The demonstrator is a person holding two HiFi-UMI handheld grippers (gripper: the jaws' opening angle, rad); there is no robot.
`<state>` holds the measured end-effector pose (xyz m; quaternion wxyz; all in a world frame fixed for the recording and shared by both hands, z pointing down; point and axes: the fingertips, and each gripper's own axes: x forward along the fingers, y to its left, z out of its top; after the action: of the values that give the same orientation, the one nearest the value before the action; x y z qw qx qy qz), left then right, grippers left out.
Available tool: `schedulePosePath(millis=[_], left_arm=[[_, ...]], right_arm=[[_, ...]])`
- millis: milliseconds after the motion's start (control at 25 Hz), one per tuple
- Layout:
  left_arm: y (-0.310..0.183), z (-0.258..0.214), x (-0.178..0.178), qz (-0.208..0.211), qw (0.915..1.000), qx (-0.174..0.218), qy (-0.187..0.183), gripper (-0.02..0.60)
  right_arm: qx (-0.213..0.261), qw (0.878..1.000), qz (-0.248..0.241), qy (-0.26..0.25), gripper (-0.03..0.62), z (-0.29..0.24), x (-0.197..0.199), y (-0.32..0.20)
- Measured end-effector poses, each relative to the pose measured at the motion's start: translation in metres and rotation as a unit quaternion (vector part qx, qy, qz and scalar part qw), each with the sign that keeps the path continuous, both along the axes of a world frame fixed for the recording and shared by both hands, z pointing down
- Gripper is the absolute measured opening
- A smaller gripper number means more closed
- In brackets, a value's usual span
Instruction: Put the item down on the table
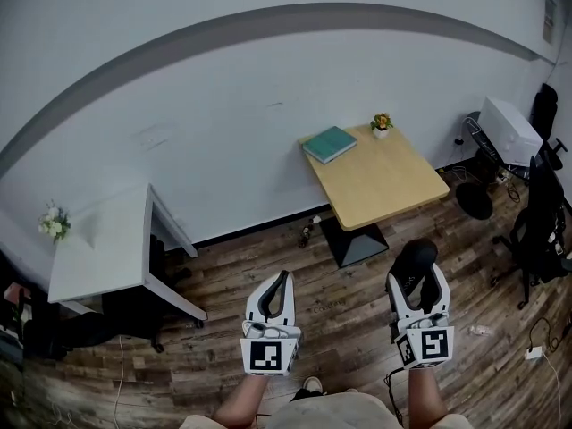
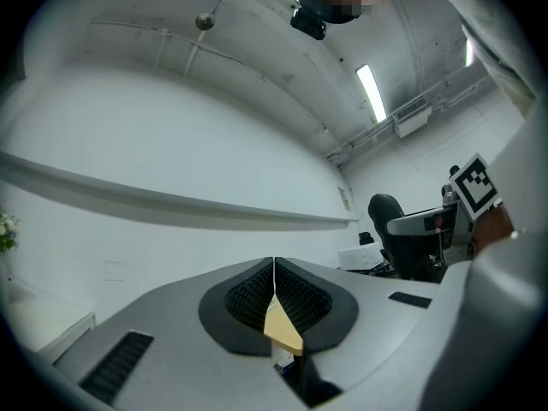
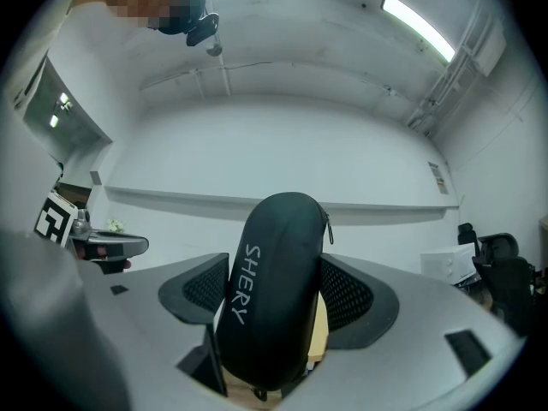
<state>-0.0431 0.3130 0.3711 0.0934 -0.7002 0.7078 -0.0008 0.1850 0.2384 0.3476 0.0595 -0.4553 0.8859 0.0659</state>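
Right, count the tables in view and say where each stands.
2. The wooden table stands ahead by the wall, holding a green book and a potted plant; the white table stands at left. More may be hidden at far right.

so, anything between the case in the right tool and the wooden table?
Nothing visible. The right tool holds the black case above the wood floor, short of the wooden table. A green book and a small potted plant sit at the table's far edge; its near part is bare.
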Motion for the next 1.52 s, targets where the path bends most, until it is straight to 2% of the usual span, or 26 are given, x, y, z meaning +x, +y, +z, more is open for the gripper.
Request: schedulePosePath(millis=[80, 280, 480, 640, 760, 1080, 1520], left_arm=[[0.0, 0.004, -0.01, 0.001, 1.0, -0.008, 0.002, 0.009], [-0.006, 0.009, -0.034, 0.007, 0.9998, 0.011, 0.012, 0.009], [-0.016, 0.024, -0.034, 0.027, 0.9993, -0.021, 0.013, 0.009], [-0.028, 0.029, -0.04, 0.02, 0.9996, -0.011, 0.018, 0.009], [-0.039, 0.03, -0.047, 0.01, 0.9996, -0.017, 0.018, 0.011], [-0.093, 0.024, -0.06, -0.001, 0.9999, -0.009, 0.011, 0.011], [-0.2, 0.007, -0.038, 0.02, 0.9998, -0.008, -0.002, 0.011]], right_arm=[[0.0, 1.0, 0.001, 0.0, 0.344, 0.0, -0.01, 0.0], [0.001, 1.0, 0.005, 0.003, 0.344, 0.004, -0.034, 0.002], [-0.007, 1.0, 0.003, 0.007, 0.344, 0.013, -0.044, -0.003], [-0.01, 1.0, 0.001, 0.007, 0.344, 0.02, -0.05, -0.013], [-0.013, 1.0, -0.002, 0.005, 0.344, 0.025, -0.054, -0.027], [-0.019, 1.0, -0.012, -0.009, 0.344, 0.028, -0.069, -0.085], [-0.025, 1.0, -0.004, -0.008, 0.344, 0.019, -0.054, -0.185]])
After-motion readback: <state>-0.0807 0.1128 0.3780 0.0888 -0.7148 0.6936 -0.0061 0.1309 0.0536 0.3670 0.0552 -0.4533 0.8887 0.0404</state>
